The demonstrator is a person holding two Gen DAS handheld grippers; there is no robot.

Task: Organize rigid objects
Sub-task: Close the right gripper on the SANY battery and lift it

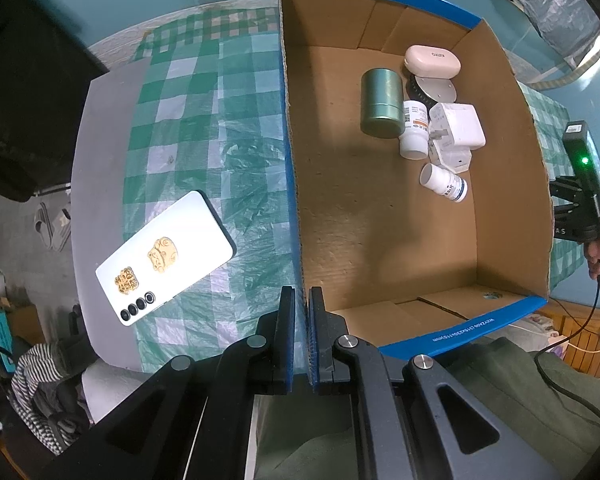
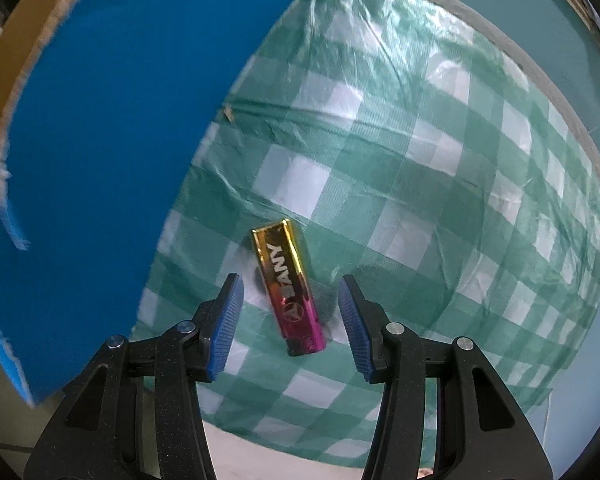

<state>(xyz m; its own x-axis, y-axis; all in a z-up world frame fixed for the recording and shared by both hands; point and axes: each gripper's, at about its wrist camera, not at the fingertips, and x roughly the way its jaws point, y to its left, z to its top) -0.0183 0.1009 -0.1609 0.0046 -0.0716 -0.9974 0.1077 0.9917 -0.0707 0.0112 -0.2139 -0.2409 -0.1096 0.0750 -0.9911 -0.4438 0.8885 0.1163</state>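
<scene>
The right gripper [image 2: 290,312] points down at the table with its jaws apart, and nothing is pressed between the blue pads [image 2: 230,322]. The shiny gold-to-pink bar [image 2: 288,288] lies flat on the green checked tablecloth [image 2: 420,160] in the gap between the two pads, a little tilted against the line of the fingers, and the pads do not touch it. To the left of this gripper stands the blue outer wall of the cardboard box [image 2: 120,120], near the bar.

The left gripper [image 1: 302,340] is closed, and I see nothing held between its pads. In its view the tips lie over the near left wall of the cardboard box [image 1: 292,160]; how high above it, I cannot tell. Inside the box, gathered in the far right part, there are already a green tin [image 1: 381,104], a beige oval case [image 1: 432,61], a round dark object with a grey top [image 1: 434,90], two white pill bottles [image 1: 414,132] and a white charger [image 1: 458,126] with another white part under it. Most of the box floor is bare.

On the cloth outside the box, to the left, a white phone [image 1: 166,258] with gold stickers lies face down.

As I judge it, the task is more than half done: several things are in the box, and at least the bar and the phone are left. The bar seems to be the step in hand.
</scene>
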